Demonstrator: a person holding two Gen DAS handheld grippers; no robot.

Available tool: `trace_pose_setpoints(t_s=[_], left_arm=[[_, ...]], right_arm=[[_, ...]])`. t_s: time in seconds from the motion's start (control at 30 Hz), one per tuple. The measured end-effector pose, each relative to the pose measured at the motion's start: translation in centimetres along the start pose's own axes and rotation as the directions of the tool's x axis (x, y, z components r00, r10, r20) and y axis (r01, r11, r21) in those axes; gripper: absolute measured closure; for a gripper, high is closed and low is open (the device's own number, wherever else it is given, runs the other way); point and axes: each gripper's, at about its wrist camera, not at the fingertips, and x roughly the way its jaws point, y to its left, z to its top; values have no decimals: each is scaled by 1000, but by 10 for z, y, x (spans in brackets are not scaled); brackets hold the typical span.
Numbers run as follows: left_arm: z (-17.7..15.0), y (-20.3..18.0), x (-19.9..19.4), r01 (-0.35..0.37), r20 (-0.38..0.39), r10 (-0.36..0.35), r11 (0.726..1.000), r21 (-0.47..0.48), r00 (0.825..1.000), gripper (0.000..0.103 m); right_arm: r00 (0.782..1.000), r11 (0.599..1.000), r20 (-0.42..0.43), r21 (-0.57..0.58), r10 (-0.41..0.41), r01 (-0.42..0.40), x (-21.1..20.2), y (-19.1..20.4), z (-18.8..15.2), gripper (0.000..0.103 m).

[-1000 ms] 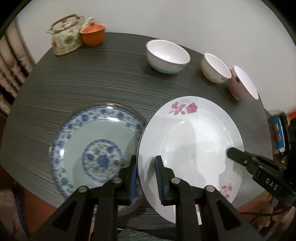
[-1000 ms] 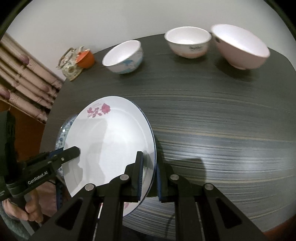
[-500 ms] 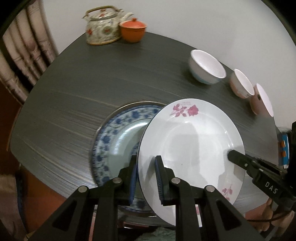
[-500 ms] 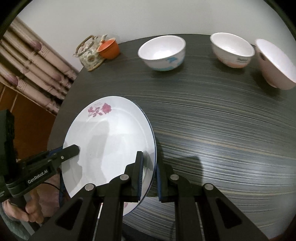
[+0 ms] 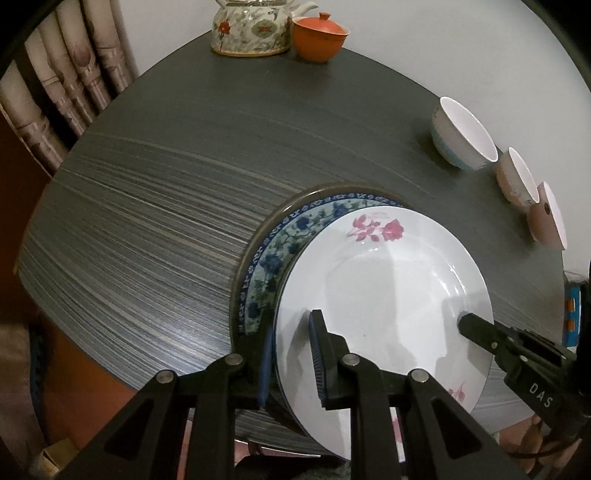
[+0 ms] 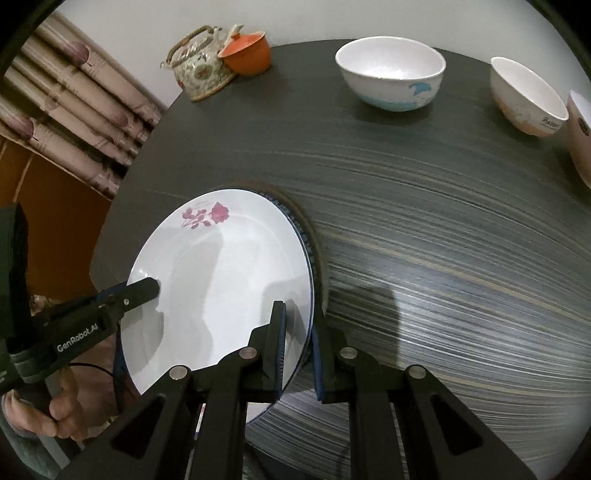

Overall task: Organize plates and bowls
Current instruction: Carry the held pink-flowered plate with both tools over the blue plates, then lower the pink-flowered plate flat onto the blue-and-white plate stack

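A white plate with pink roses [image 5: 384, 295] [image 6: 221, 280] is held by both grippers over a blue-patterned plate [image 5: 273, 258] on the dark table. My left gripper [image 5: 291, 350] is shut on the white plate's left rim. My right gripper [image 6: 297, 343] is shut on its right rim and shows in the left wrist view [image 5: 480, 328]. The white plate covers most of the blue plate, whose edge peeks out in the right wrist view [image 6: 309, 254]. Three bowls stand at the far right: a white and blue one [image 5: 461, 134] [image 6: 391, 77], a pinkish one [image 5: 517, 177] [image 6: 528, 96], and a tilted pink one [image 5: 548, 218].
A floral teapot [image 5: 251, 31] [image 6: 199, 70] and an orange lidded cup [image 5: 319, 38] [image 6: 247, 55] stand at the table's far edge [image 5: 166, 66]. Curtains [image 5: 55, 103] hang to the left. The table's near edge [image 5: 110, 369] is close to the plates.
Both grippers have carried the white plate leftward over the blue plate, which was mostly uncovered a second ago and is now mostly hidden. Both stay shut on the rim.
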Motion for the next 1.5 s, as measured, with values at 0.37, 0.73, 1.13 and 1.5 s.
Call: trace_pose_setpoints(t_s=[0.37, 0.73, 1.13, 1.5], left_arm=[[10, 3, 11, -11, -2, 11, 1000, -24, 1000, 84], [15, -2, 17, -22, 6, 22, 1000, -14, 1000, 84], [17, -2, 19, -23, 0, 23, 999, -35, 1000, 84], [12, 0, 16, -21, 26, 22, 999, -43, 999, 80]], right_arm=[[1000, 1000, -19, -22, -14, 14, 12, 3, 4, 90], [999, 1000, -27, -15, -27, 27, 17, 5, 3, 89], [999, 999, -35, -39, -25, 23, 19, 14, 0, 73], [996, 995, -49, -58, -80, 78, 18, 23, 5, 66]])
